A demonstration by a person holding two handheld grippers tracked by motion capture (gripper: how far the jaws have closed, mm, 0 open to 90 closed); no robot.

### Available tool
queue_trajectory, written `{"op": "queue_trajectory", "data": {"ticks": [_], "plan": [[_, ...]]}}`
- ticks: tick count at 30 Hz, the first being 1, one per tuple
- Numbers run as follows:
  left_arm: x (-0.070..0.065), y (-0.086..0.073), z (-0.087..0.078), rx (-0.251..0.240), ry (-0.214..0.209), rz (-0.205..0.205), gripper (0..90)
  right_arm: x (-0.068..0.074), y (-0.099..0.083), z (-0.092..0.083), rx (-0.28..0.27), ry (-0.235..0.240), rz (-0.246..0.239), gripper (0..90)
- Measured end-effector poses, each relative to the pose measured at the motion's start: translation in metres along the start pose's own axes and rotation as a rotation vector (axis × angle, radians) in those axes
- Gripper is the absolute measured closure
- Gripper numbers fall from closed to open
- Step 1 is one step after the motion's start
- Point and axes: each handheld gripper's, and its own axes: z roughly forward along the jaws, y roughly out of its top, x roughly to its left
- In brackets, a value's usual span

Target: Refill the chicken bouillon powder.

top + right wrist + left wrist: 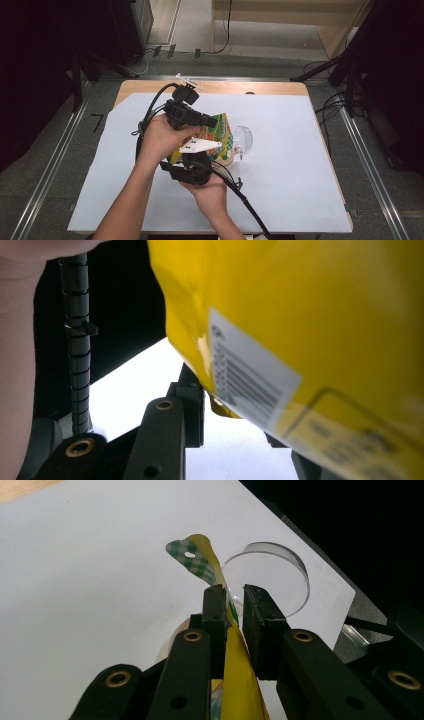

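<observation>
A yellow snack bag [223, 131] with a green checked top hangs above the table's middle, gripped from both sides. My left gripper [214, 121] comes in from the far side. In the left gripper view it [235, 592] is shut on the bag's thin edge [235, 680], just below the checked top [192, 557]. My right gripper [202, 159], under its white three-cornered plate, takes the bag from the near side. In the right gripper view the bag's back with a barcode [300, 340] hides one jaw of the right gripper [235, 407], which is shut on its lower corner.
A clear round plastic dish [245, 139] lies on its side just right of the bag, also seen past the jaws as a dish [272, 575]. A white sheet [290, 175] covers the wooden table [225, 88]. A small white part [189, 81] lies at the far edge.
</observation>
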Motion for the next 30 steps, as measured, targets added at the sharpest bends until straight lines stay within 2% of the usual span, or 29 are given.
{"op": "queue_trajectory", "data": {"ticks": [30], "plan": [[0.0009, -0.0003, 0.0004, 0.005, -0.01, -0.008, 80.7, 0.0005, -0.0005, 0.0, 0.005, 0.0, 0.001, 68.7]]}}
